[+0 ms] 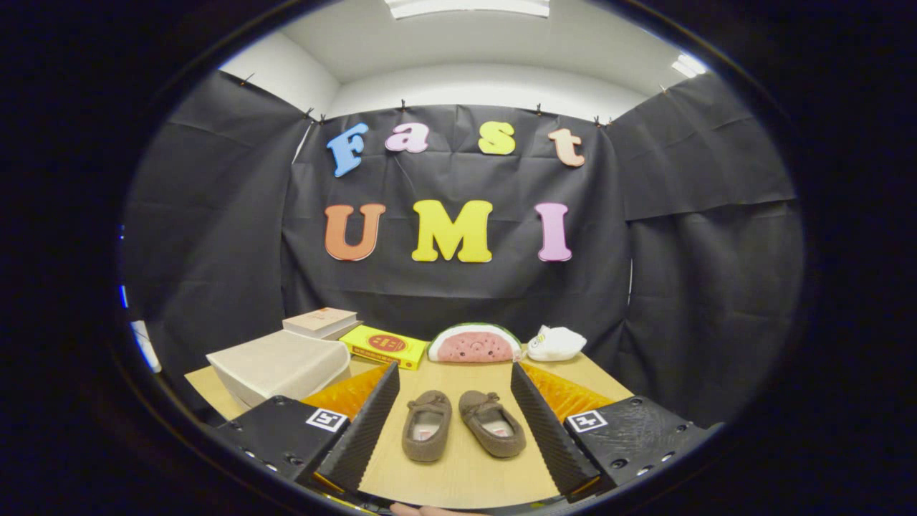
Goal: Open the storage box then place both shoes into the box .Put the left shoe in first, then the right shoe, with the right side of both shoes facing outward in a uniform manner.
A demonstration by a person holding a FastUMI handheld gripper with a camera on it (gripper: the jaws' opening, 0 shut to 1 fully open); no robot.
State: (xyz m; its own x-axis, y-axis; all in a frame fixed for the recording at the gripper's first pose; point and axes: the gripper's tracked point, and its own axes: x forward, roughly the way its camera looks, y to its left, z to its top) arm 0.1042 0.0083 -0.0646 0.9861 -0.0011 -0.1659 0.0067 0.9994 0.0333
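Nothing looks done yet. The tongs [451, 430] gape wide, holding nothing. The 2 brown fabric slippers [462, 424] lie on the wooden table [458, 476] between the fingers; the closed beige storage box [279, 365] sits beyond the left finger.

No text can be read: the yellow box's [383, 346] red label is too small.

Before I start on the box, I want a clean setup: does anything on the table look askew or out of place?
Only slightly. The two shoes lie apart between the open gripper fingers, toes angled toward each other rather than parallel. The storage box, beyond the left finger, sits closed and turned at an angle. Nothing spilled or damaged.
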